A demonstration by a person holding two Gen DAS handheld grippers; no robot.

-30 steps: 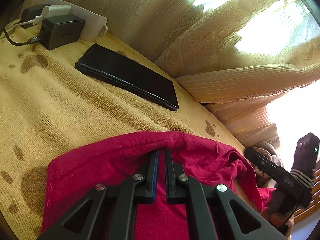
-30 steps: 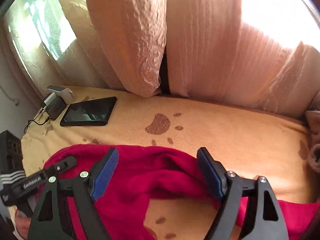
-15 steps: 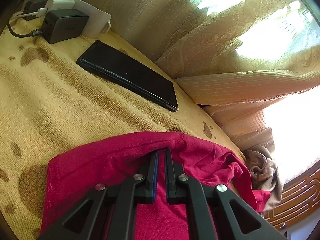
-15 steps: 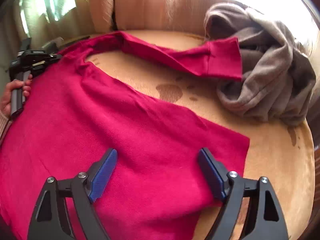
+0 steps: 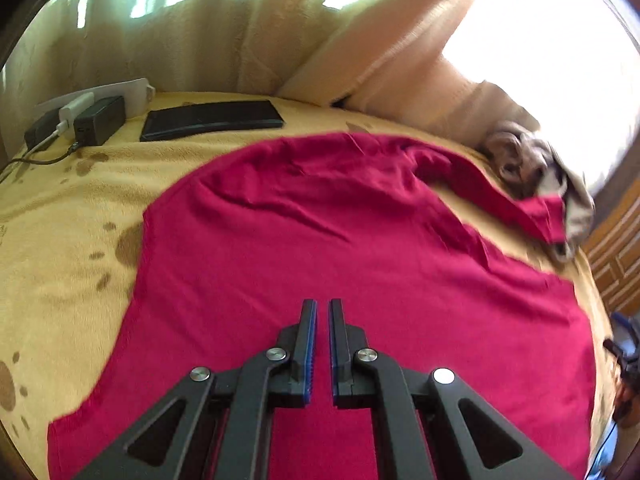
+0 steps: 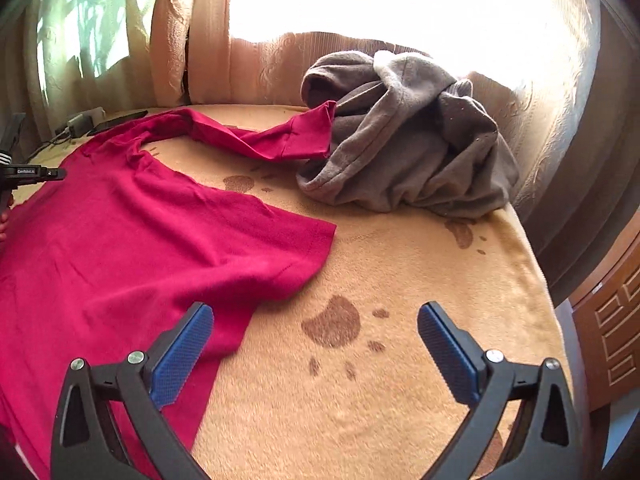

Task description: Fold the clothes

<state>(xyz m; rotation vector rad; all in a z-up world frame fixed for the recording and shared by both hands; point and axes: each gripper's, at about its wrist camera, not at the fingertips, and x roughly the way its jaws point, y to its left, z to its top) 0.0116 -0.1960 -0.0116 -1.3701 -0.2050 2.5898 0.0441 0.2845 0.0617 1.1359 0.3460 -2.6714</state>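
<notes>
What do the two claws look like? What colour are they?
Both claws are made of black plastic, with triangle-shaped holes in the arms and shiny silver screws at the joints. The left claw has two thin fingers with blue, ridged strips on the inner sides. The right claw has flat blue pads with a bumpy, dotted texture. No cables or sleeves show on either one.

- The left wrist view looked down its near-closed left gripper (image 5: 322, 312), low over the red shirt (image 5: 340, 240).
- The right wrist view faced the grey garment (image 6: 404, 140) past the spread right gripper (image 6: 312, 320).
- Both shared shirt and garment.
</notes>
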